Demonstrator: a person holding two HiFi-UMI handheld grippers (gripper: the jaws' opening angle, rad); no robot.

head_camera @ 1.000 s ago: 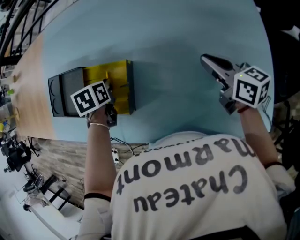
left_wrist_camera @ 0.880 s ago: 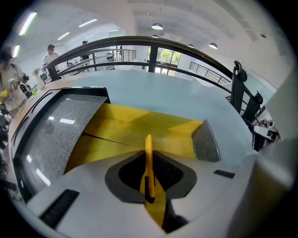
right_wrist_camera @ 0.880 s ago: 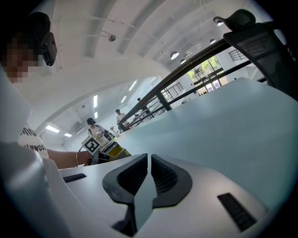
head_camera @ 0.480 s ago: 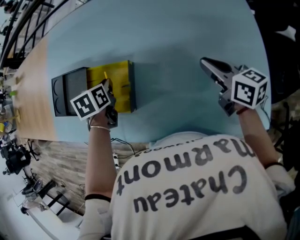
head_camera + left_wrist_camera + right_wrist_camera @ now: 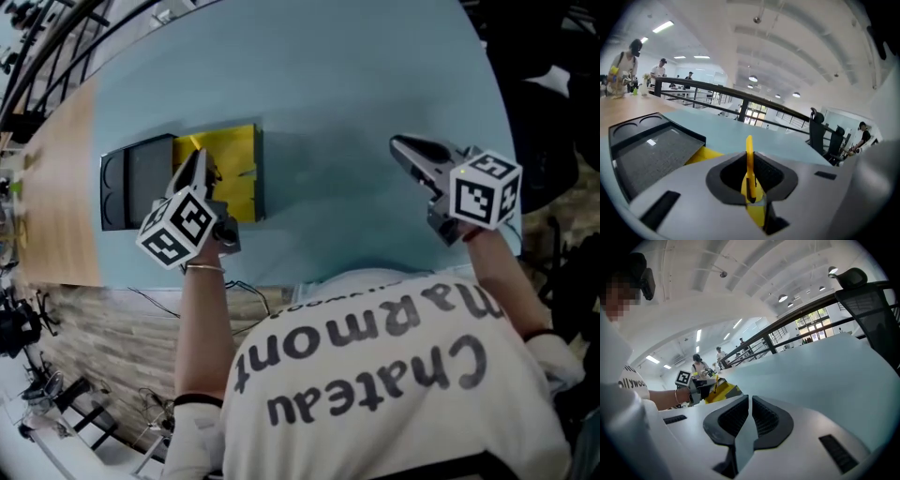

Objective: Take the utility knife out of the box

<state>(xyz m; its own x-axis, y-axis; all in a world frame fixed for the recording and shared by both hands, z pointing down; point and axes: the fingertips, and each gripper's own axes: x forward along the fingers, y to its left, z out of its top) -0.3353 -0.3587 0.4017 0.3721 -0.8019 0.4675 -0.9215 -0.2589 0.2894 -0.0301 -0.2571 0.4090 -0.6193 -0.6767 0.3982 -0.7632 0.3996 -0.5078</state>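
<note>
My left gripper (image 5: 195, 167) is pinching the knife (image 5: 749, 161): the two pads press on its flat sides, and the thin yellow body stands on edge between them, one end poking up past the tips. In the head view this gripper hangs over the near side of the open box (image 5: 234, 155), above its yellow half. The box's black half (image 5: 131, 187), with its grey pad, lies flat beside it on the left. In the right gripper view the knife shows above the yellow half. Whether it is wholly clear of the box I cannot tell.

My right gripper (image 5: 401, 147) has its jaws pressed together with nothing in them. It hovers over the pale blue table (image 5: 328, 103), well apart from the box.
</note>
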